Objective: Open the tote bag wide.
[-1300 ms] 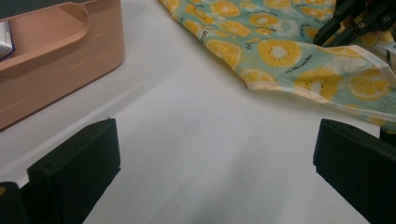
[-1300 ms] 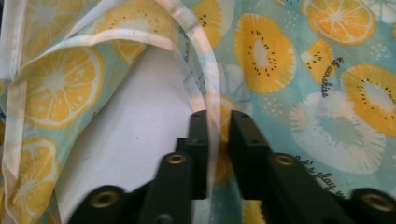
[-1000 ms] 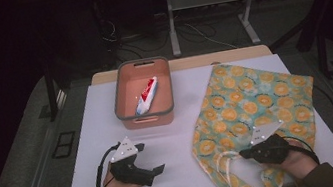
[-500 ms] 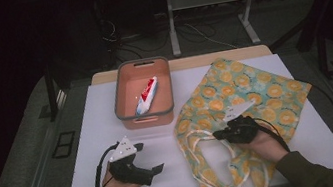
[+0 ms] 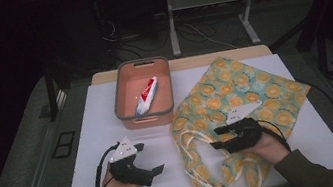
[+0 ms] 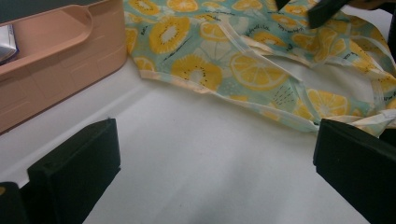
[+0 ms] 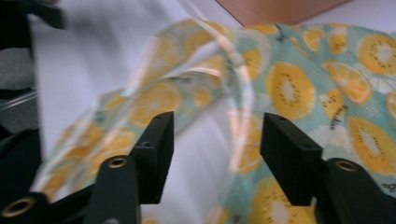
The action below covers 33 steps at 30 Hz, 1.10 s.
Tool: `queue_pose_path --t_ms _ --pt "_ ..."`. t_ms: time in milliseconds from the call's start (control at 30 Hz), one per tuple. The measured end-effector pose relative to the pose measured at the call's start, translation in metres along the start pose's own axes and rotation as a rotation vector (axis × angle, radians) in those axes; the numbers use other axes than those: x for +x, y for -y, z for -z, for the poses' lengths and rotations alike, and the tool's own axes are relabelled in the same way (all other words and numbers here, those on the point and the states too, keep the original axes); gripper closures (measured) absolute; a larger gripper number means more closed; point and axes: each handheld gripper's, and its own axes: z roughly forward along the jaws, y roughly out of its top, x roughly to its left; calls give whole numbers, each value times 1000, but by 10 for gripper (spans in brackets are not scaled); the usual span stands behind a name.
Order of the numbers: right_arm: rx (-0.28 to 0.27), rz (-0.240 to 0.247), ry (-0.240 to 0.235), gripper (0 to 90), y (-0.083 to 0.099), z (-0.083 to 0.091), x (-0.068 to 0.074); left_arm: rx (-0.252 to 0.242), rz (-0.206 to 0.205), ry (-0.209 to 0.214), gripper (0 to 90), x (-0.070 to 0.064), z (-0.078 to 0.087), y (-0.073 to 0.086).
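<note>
Fruit-print tote bag [image 5: 235, 93], right hand-held gripper [image 5: 223, 136] above

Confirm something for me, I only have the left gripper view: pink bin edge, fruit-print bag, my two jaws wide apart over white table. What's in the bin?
Observer: High view shows a toothpaste tube lying in the pink bin, nothing else visible with it.
Operator: Where's the right gripper?
Observer: The right gripper is over the fruit-print bag, near its opening and handles.
Operator: Has it grabbed fabric?
Observer: Not yet. In the right gripper view its jaws stand apart, with the bag's rim beyond them, not pinched. That view is blurred.
Operator: And the left gripper?
Observer: The left gripper sits low on the white table, pointing toward the bag, holding nothing.
</note>
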Motion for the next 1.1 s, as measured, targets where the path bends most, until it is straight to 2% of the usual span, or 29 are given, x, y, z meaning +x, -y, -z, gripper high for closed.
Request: queue_pose_path --t_ms 100,233,367,500,533,667,800,867,967,1100 --pt "-18 28 -39 424 3 8 15 -1 -1 1 0 -1 -1 0" --pt "-7 70 -95 427 11 6 38 2 1 3 0 -1 -1 0" --pt "25 128 -161 443 15 -6 62 2 -2 4 0 -2 -1 0" --pt "64 166 -197 490 17 -21 73 4 -6 6 0 -2 -1 0" --pt "79 173 -209 526 18 -26 77 5 -6 6 0 -2 -1 0" --pt "101 193 -227 555 20 -34 83 8 -9 8 0 -2 -2 0" --pt "136 215 -223 577 22 -44 89 -3 -12 15 0 -1 -4 1" --pt "146 223 -219 613 23 -48 90 3 -16 19 0 0 -6 3" --pt "160 222 -198 714 24 -52 89 3 -27 23 0 0 -8 4" --pt "134 204 -191 813 23 -49 85 8 -37 21 0 1 -8 6"
